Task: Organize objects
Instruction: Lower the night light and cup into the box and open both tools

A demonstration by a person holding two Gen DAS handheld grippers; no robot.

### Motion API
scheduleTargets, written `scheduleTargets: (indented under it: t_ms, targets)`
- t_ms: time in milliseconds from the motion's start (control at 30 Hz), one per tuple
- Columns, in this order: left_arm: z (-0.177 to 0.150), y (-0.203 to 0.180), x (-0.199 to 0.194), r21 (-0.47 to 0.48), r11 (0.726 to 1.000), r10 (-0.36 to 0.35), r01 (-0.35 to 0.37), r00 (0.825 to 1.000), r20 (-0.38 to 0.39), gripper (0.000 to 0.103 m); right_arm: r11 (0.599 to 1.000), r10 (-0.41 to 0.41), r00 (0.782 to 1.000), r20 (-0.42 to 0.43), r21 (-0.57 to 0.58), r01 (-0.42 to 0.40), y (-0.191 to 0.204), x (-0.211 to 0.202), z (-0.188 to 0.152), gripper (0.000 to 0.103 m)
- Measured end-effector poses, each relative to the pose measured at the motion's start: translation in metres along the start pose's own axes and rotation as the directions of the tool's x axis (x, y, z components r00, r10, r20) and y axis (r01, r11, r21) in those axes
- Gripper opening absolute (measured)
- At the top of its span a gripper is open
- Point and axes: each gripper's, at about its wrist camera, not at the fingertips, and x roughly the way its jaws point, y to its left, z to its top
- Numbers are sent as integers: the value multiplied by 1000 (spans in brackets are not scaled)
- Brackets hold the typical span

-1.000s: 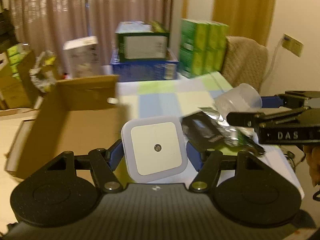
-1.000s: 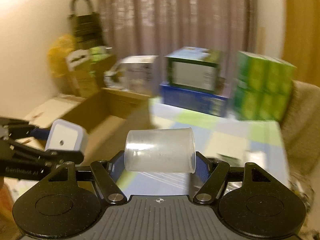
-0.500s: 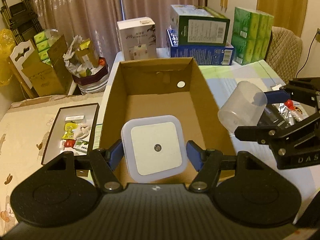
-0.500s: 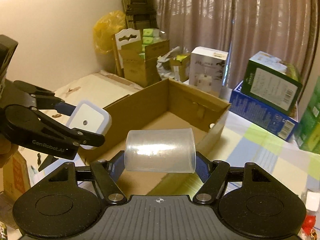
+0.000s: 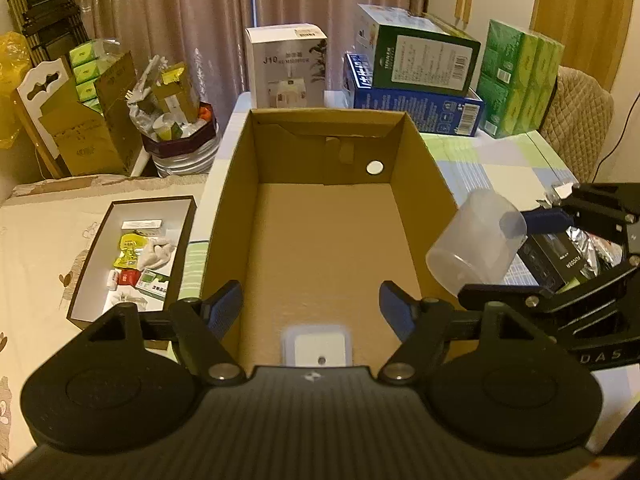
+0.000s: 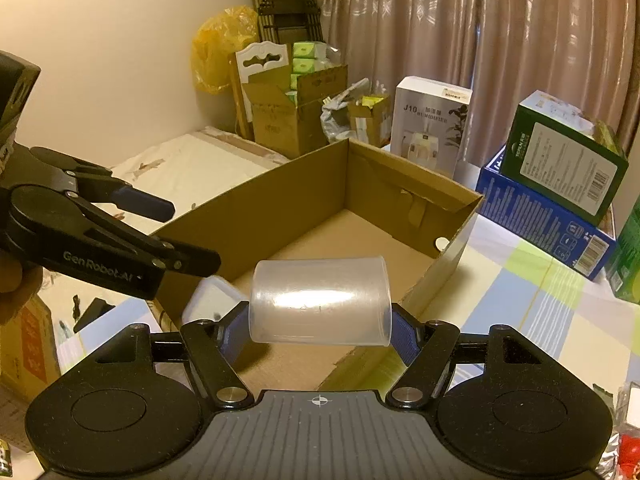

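Observation:
An open cardboard box point(image 5: 240, 184) point(image 6: 280, 200) stands on the table. My left gripper point(image 5: 311, 306) point(image 6: 188, 236) hovers over its near end with jaws opening and nothing between them. The white square night light point(image 5: 317, 347) point(image 6: 208, 300) is blurred below the jaws, at the near end of the box. My right gripper point(image 6: 320, 332) point(image 5: 520, 260) is shut on a clear plastic cup point(image 6: 320, 300) point(image 5: 476, 244) held sideways, just beside the box's right wall.
A shallow white tray point(image 5: 92, 248) of small items lies left of the box. Behind it stand a white humidifier box point(image 5: 286, 68), a green box on a blue one point(image 5: 416, 92) and green packs point(image 5: 520, 80). Black and foil packets point(image 5: 560, 260) lie on the checked tablecloth to the right.
The left gripper's jaws have spread and let go of the night light, which has dropped toward the box floor. The right gripper still grips the cup and has barely moved.

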Motion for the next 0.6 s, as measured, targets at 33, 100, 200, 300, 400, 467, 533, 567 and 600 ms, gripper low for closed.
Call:
scheduleTargets:
  t_ms: [33, 100, 200, 300, 400, 467, 533, 567, 600]
  targets:
    - [0, 1, -1, 0, 1000, 4, -4, 1000, 2, 71, 1000, 1, 1000, 1, 1, -1, 0, 0, 0, 69]
    - [-1, 2, -4, 0, 1000, 14, -14, 1000, 6, 72, 1000, 6, 1000, -1, 3, -6, 1, 0, 1, 69]
    - [-3, 6, -9, -15, 1000, 24, -24, 1000, 13, 72, 1000, 13, 1000, 0, 2, -13, 3, 3, 2, 69]
    - [-4, 10, -13, -33, 999, 32, -31, 999, 20, 73, 999, 46, 999, 17, 11, -46, 3, 3, 3, 70]
    - [-6, 13, -18, -40, 998, 46, -45, 999, 22, 74, 999, 36, 999, 38, 17, -37, 3, -1, 5, 82]
    - [-8, 14, -21, -49, 997, 54, -52, 998, 25, 75, 999, 27, 999, 42, 32, -29, 1, -5, 4, 82]
    - [-10, 15, -25, -58, 997, 57, -55, 998, 30, 75, 999, 15, 999, 50, 48, -17, -3, -13, 2, 82]
    - [-11, 16, -27, -63, 997, 57, -55, 998, 33, 75, 998, 7, 999, 52, 58, -10, -5, -18, 0, 82]
    - [-12, 16, -29, -67, 996, 56, -54, 998, 35, 76, 998, -2, 999, 52, 68, -2, -7, -23, -2, 82]
